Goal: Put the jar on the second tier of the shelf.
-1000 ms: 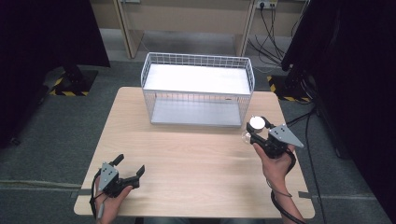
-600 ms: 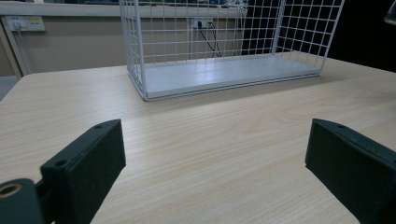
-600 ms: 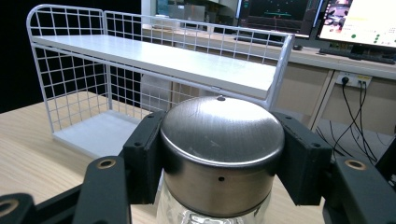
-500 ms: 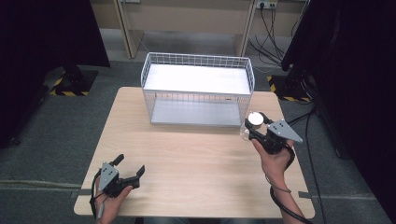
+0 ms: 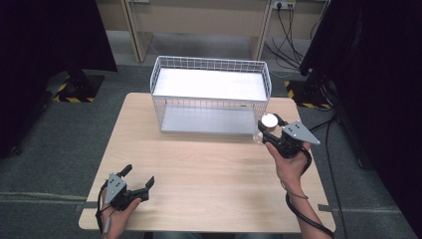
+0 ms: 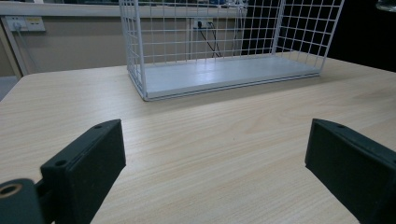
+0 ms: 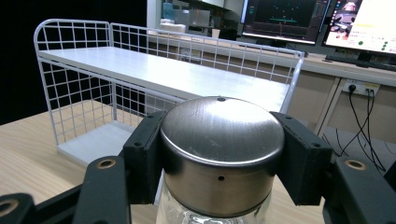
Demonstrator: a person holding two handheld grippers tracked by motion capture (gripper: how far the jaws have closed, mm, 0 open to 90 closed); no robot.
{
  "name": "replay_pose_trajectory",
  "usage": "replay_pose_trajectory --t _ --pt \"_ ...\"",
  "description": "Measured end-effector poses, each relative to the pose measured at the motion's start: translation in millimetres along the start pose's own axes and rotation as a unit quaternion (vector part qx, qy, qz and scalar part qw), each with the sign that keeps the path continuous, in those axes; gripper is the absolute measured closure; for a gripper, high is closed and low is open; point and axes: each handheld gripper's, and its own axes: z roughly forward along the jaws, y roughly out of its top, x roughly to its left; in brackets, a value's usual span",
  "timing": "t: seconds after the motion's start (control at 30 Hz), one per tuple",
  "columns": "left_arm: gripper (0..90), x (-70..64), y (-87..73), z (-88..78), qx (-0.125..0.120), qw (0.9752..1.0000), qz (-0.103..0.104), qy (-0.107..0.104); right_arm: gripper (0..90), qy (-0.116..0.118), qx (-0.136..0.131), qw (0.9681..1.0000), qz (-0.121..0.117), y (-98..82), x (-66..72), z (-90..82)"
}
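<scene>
The jar point(image 7: 219, 154) stands upright, its long axis vertical, with the round brushed-metal lid point(image 5: 269, 120) facing up and the clear glass body below it. The right tool point(image 5: 271, 130) is clamped on it: in the right gripper view the two black jaws press against opposite sides of the lid, one at each flank. From the high view the jar sits at the right part of the counter point(image 5: 209, 169), just beside the right front corner of the rack point(image 5: 211, 94); whether its base touches the counter cannot be told. The person's right hand point(image 5: 288, 162) holds that tool from behind, with its cable point(image 5: 298, 211) trailing toward the near edge.

The rack is a white wire frame, long axis running left to right across the far side of the counter, with a white upper shelf and a lower one.

The left tool point(image 5: 135, 180) rests low near the front left of the counter, well apart from the jar, its jaws spread wide with bare wood between them, pointing toward the rack.
</scene>
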Motion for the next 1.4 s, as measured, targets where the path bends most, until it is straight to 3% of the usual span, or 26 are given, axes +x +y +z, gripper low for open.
replay_pose_trajectory --t 0.9,1.4 --pt "4.6 -0.2 0.0 0.2 0.0 1.0 0.0 0.0 40.2 0.005 -0.016 0.9998 -0.009 32.6 3.5 19.2" --pt "4.7 0.0 0.1 0.4 0.001 1.0 -0.001 0.001 40.3 0.004 -0.017 0.9998 -0.002 44.7 -0.2 31.9"
